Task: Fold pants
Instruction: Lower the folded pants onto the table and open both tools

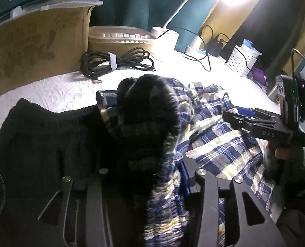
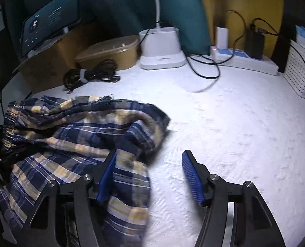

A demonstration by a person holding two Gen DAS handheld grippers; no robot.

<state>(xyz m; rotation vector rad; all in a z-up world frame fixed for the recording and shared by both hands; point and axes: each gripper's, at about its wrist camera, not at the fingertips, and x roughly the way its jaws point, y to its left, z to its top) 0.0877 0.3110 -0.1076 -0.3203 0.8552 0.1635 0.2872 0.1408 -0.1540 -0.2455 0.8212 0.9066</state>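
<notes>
Pants (image 2: 76,144) bunched at table (image 2: 224,133) left edge; right side bare.
L gripper (image 1: 152,185) grasps waistband, pads hidden; R gripper (image 2: 150,177) released.

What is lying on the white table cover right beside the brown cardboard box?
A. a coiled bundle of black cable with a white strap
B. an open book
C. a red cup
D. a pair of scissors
A: a coiled bundle of black cable, tied with a white strap, lies on the white table cover next to the brown cardboard box, behind the blue, white and yellow plaid pants.
</notes>
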